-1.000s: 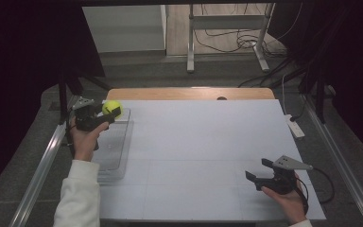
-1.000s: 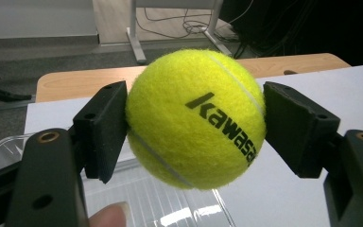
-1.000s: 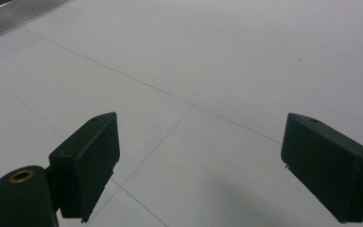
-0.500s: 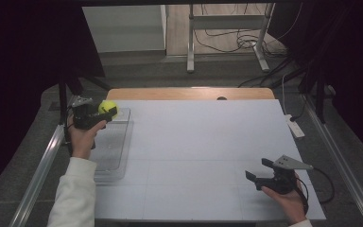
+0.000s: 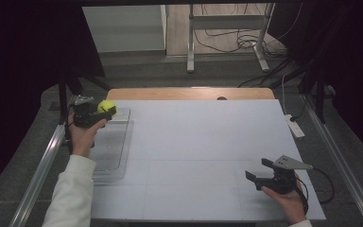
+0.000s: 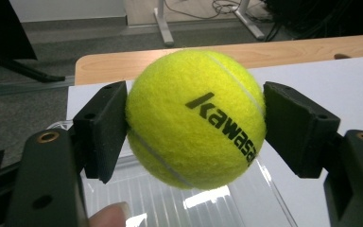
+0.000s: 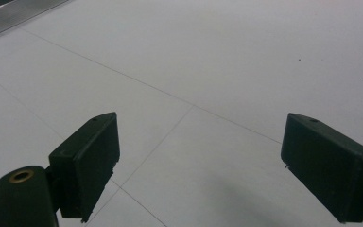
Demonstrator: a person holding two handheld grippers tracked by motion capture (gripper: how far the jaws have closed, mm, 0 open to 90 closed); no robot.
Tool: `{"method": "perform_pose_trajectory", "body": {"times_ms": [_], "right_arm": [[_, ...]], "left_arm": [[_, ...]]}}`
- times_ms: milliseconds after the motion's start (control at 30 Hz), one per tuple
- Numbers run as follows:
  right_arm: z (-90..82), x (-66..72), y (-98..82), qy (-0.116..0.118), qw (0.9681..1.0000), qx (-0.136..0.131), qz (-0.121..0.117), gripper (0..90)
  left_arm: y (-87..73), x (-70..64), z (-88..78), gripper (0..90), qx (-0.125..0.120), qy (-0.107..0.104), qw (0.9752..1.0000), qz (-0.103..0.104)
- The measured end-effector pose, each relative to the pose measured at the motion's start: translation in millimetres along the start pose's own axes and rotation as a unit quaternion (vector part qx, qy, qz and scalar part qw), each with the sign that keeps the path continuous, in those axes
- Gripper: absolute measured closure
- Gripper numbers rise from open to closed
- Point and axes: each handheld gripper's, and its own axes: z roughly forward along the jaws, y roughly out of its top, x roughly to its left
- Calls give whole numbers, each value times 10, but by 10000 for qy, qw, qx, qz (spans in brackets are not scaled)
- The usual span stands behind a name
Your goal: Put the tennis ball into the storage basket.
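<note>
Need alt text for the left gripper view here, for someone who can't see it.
A yellow tennis ball with black lettering is clamped between the left gripper's two black jaws, above a clear plastic tray. Behind it lie the white table, its wooden edge and a grey floor; a fingertip shows at the bottom.

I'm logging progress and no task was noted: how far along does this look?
Done: the left gripper has the yellow tennis ball clamped, held above the far end of the clear plastic tray. In hand: carrying it. Left: setting it down, probably in the tray. The right gripper waits open, empty.
</note>
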Motion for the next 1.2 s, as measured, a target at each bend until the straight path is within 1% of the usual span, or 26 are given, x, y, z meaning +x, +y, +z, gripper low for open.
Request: {"method": "perform_pose_trajectory", "body": {"times_ms": [100,133,200,600,767,1067,1200], "right_arm": [[-2,1,0,0,10000,-3,2,123],[-1,0,0,-1,10000,-1,3,123],[0,0,-1,2,10000,3,-3,123],[-1,2,-1,6,10000,1,-2,123],[-1,-3,-2,11,10000,-9,12,123],[-2,3,-1,15,10000,-16,20,123],[0,3,-2,25,10000,-15,40,123]], "left_arm": [[8,23,15,269,55,34,10000,15],[8,34,21,269,64,45,10000,-23],[10,54,28,269,79,105,9999,-14],[-4,130,45,269,194,231,9995,-49],[-11,189,51,269,255,309,9992,-91],[-20,201,69,269,364,374,9986,-35],[-23,213,93,269,416,428,9982,-51]]}}
